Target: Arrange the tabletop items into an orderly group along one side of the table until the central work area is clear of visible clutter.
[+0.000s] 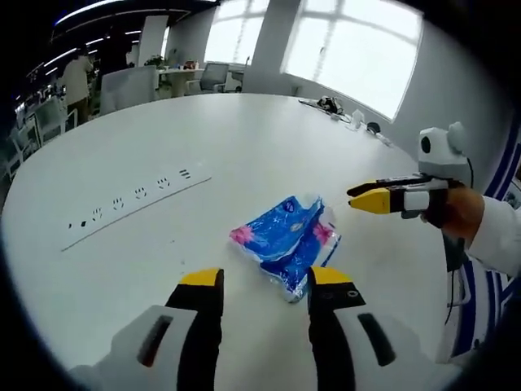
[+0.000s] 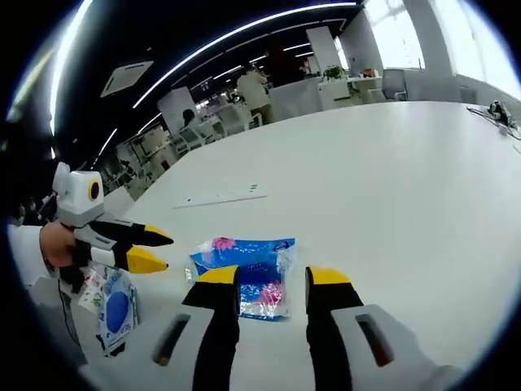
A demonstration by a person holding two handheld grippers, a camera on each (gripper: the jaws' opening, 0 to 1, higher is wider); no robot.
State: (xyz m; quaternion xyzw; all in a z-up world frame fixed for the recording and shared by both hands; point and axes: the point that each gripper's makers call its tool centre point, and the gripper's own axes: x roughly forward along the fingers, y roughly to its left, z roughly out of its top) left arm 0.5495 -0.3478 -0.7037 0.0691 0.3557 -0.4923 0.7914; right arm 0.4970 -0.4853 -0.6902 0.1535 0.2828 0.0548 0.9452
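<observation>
1. Blue-and-pink packet (image 1: pixel 286 243) lies mid-table just ahead of the left claw (image 1: pixel 264 285), whose jaws stand apart, gripping nothing. I'd judge the tidying barely begun: the packet sits in the central area.
2. Left of that claw, the left gripper view picks out a white power strip (image 1: pixel 134 202); far ahead lie cables (image 1: pixel 338 107) near the table edge.
3. Right claw (image 2: pixel 273 285) hangs released over the same packet (image 2: pixel 244 273).
4. Left of it, the right gripper view adds a second blue pack (image 2: pixel 116 312), near the table edge.
</observation>
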